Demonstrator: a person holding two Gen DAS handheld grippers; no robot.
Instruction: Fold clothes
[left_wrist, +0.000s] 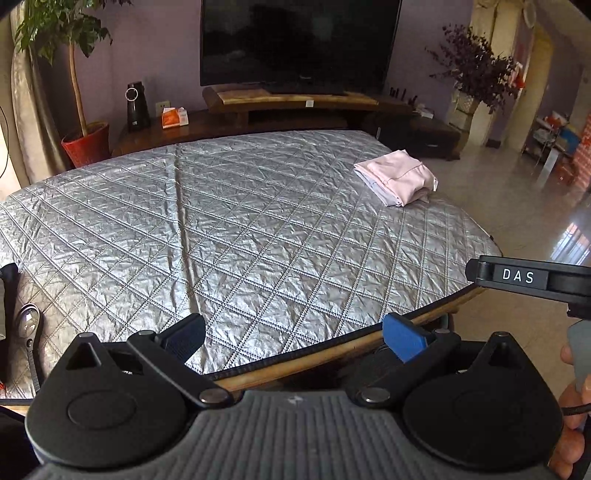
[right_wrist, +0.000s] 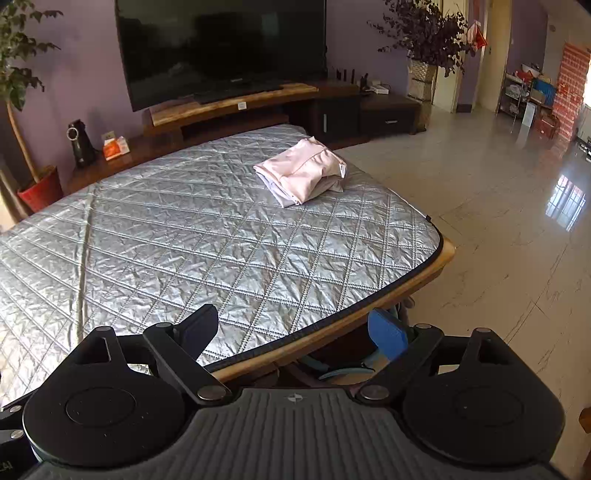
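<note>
Both units are empty with jaws spread wide: left hand-held gripper (left_wrist: 295, 338), right hand-held gripper (right_wrist: 295, 332), at the lower frame edge over the worktop (right_wrist: 436, 258) rim. The folded pink garment (right_wrist: 304, 175) lies upper centre, near the far-right edge. Risk: a nudge could push it off or undo the folds.

Tabletop cover (left_wrist: 221, 221) is crinkly quilted silver cloth with a foil-like sheen, wood edge (right_wrist: 332, 328) underneath. Folded clothes (right_wrist: 303, 175) look soft, matt pink. Floor tiles (right_wrist: 498, 221) are super glossy.
</note>
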